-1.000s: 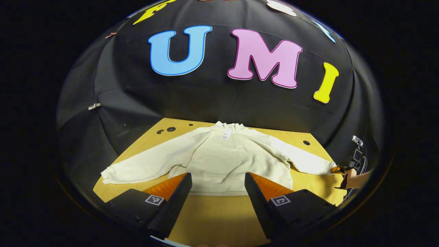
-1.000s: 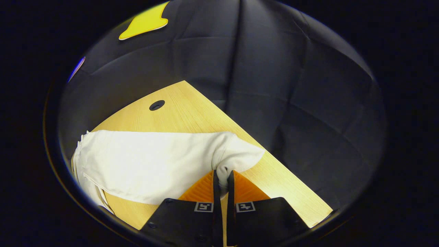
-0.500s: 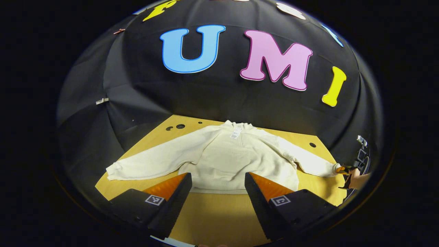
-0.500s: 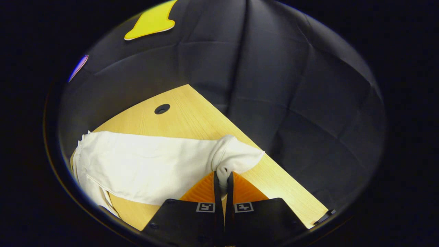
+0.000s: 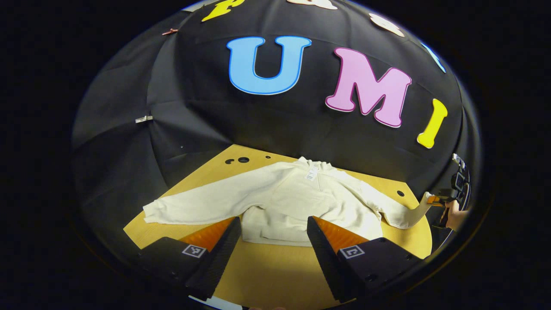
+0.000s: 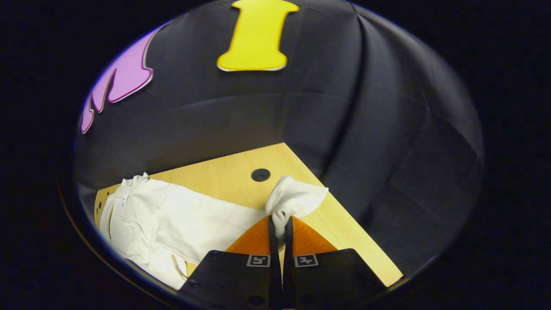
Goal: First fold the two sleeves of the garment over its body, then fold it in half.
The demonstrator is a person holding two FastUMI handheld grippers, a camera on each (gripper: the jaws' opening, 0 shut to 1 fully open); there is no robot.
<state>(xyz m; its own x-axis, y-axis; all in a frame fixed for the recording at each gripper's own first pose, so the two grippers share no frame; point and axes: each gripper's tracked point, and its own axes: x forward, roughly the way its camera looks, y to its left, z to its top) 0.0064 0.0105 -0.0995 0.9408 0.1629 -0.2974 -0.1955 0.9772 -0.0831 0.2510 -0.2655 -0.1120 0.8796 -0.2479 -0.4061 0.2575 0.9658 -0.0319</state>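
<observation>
A cream hooded sweatshirt [image 5: 297,202] lies flat on the wooden table [image 5: 275,271], hood toward the booth's back wall and hem toward the near edge, laid out so both sleeves can be swung inward.

The right gripper [image 6: 279,226] has its jaws pressed almost together, with the cuff of the right sleeve [image 6: 295,200] pinched between them. The cuff bunches above the fingers and is raised off the tabletop, while the rest of that sleeve slopes down to the shoulder. From the left gripper view the same cuff [image 5: 424,202] is lifted at the far right edge of the table, with a hand [image 5: 452,215] behind it. I take this as the first sleeve fold getting under way: holding the sleeve by its very end lets the whole length follow when it is carried over the body.

The left gripper [image 5: 273,239] hangs over the near side of the table with its jaws wide apart and nothing between them, facing the hem. The left sleeve [image 5: 198,206] lies stretched out flat, untouched, apparently waiting its turn.
</observation>
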